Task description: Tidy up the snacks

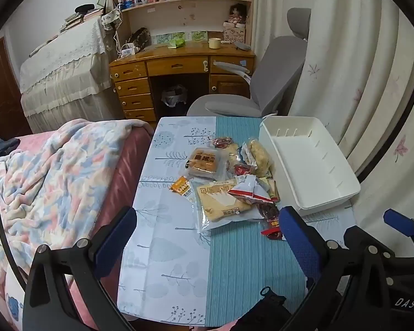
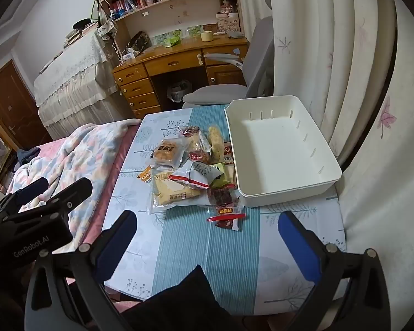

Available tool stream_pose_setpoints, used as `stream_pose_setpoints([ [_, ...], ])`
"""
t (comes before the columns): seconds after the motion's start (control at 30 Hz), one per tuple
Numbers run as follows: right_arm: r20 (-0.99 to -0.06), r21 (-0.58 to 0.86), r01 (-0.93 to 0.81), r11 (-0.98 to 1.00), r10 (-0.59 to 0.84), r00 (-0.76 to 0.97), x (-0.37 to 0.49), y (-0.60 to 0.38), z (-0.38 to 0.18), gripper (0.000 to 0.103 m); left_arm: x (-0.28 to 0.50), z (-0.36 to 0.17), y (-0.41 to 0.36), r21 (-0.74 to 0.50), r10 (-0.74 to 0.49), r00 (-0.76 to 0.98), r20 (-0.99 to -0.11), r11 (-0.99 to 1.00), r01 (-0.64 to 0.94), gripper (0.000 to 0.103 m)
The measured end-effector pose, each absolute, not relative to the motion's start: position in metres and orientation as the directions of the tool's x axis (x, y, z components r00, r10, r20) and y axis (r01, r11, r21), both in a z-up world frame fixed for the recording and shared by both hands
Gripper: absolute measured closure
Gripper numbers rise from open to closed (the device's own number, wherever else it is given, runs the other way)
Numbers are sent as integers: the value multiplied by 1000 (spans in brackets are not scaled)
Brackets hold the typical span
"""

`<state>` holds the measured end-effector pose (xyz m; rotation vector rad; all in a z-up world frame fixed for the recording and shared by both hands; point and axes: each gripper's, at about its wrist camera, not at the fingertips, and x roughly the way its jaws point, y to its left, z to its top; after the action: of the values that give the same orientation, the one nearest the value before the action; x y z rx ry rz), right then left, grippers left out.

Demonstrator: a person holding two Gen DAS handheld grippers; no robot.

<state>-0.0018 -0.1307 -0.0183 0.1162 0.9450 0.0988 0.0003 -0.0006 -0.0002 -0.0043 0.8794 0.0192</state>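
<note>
Left wrist view: left gripper (image 1: 207,237) is held with jaws apart, nothing gripped. Snack pile (image 1: 229,182) is seen at 12 o'clock, white plastic bin (image 1: 342,190) at 2. Crinkly film packets are likely to slip.

Right wrist view: right gripper (image 2: 207,237) is likewise spread, empty. Red jerky packet (image 2: 226,218) lies nearest; overlapped bags could be dragged along.

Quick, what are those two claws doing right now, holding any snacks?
Left claw: open, holding nothing, above the table.
Right claw: open, holding nothing, near the red snack packet.
</note>
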Motion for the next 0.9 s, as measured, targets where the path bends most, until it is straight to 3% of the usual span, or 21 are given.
stream_pose_setpoints([
  [0.9, -826, 129, -26, 991, 122, 550, 5, -134, -25, 0, 3, -3, -4, 27, 23, 621, -783, 1000, -3, 1],
])
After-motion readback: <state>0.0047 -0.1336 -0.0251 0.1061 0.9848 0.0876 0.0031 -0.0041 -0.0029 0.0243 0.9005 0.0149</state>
